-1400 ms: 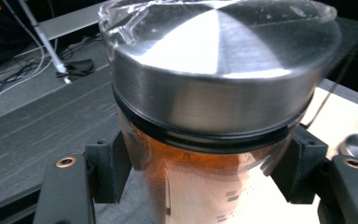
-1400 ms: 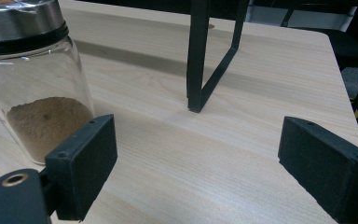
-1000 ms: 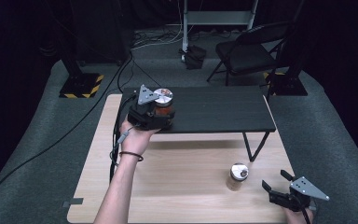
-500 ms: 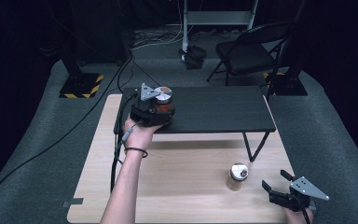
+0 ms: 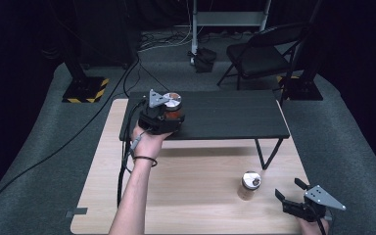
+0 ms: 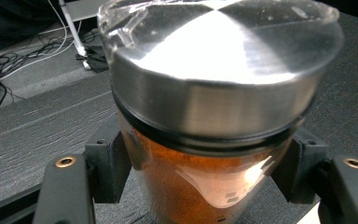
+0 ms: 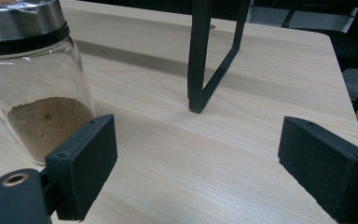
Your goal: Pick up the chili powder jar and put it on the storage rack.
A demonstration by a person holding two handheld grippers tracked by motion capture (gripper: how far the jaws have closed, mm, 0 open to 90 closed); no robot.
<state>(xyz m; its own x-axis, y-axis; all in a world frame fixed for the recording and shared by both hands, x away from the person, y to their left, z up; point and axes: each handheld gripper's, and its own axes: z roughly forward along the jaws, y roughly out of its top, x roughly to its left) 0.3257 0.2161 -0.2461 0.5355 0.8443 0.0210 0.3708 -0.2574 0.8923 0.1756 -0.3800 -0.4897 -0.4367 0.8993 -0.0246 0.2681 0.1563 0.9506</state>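
A glass jar of orange powder [image 5: 174,105] with a metal lid is held over the left part of a low black shelf [image 5: 225,115]. My left gripper [image 5: 170,116] is shut on it. In the left gripper view the black pads [image 6: 108,164] press on the glass of the orange jar [image 6: 214,116] below its lid; its base is hidden. A second jar, holding tan powder [image 5: 249,185], stands on the wooden table [image 5: 186,196]. My right gripper [image 5: 288,188] stands open just right of it, holding nothing. In the right gripper view the tan jar [image 7: 32,93] sits left of the open right gripper [image 7: 205,168].
The shelf's black wire leg [image 7: 200,60] stands on the table beyond the right gripper. A folding chair [image 5: 262,54], stands with yellow-black bases [image 5: 85,90] and cables lie on the grey floor behind the table.
The left gripper with the orange jar has shifted slightly to the right over the shelf. The right gripper and the tan jar have not moved.
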